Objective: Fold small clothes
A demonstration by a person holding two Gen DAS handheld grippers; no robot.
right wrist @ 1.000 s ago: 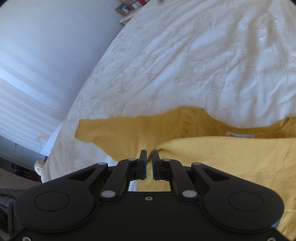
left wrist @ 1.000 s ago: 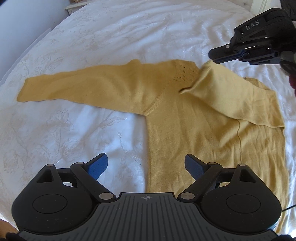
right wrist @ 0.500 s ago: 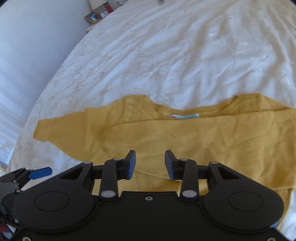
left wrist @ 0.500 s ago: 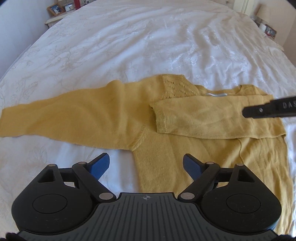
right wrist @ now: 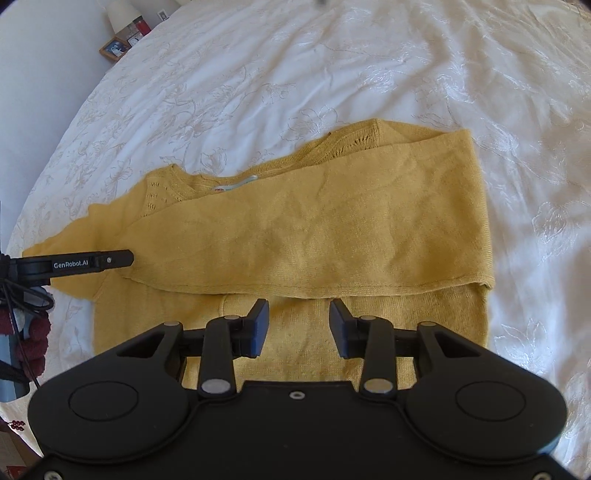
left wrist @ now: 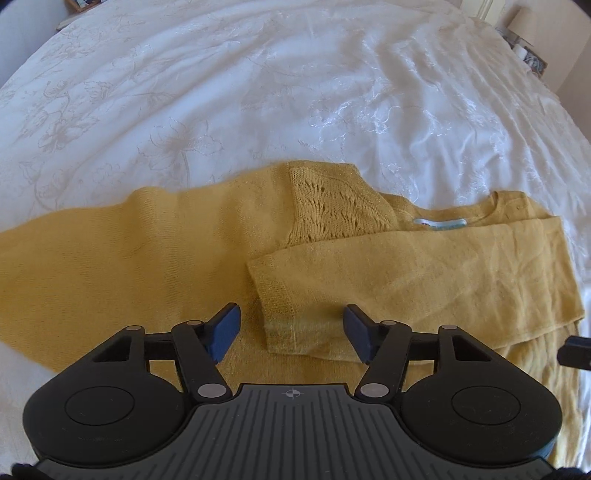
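Observation:
A mustard-yellow knit sweater point(left wrist: 147, 266) lies flat on the white bed, also in the right wrist view point(right wrist: 317, 229). Its right sleeve point(left wrist: 424, 273) is folded across the chest, cuff point(left wrist: 295, 328) near the middle; the same sleeve shows in the right wrist view point(right wrist: 295, 240). The left sleeve point(left wrist: 66, 266) stretches out to the left. My left gripper point(left wrist: 291, 332) is open, its jaws either side of the folded cuff, just above it. My right gripper point(right wrist: 299, 326) is open and empty over the sweater's body below the folded sleeve.
The white embroidered bedspread point(left wrist: 295, 92) surrounds the sweater. A bedside table with a lamp and picture frames point(right wrist: 122, 33) stands at the far left corner in the right wrist view. The left gripper's finger point(right wrist: 74, 264) shows at the left edge there.
The right gripper laid the sleeve across the chest, opened, and pulled back to the right. The left gripper moved forward over the folded cuff.

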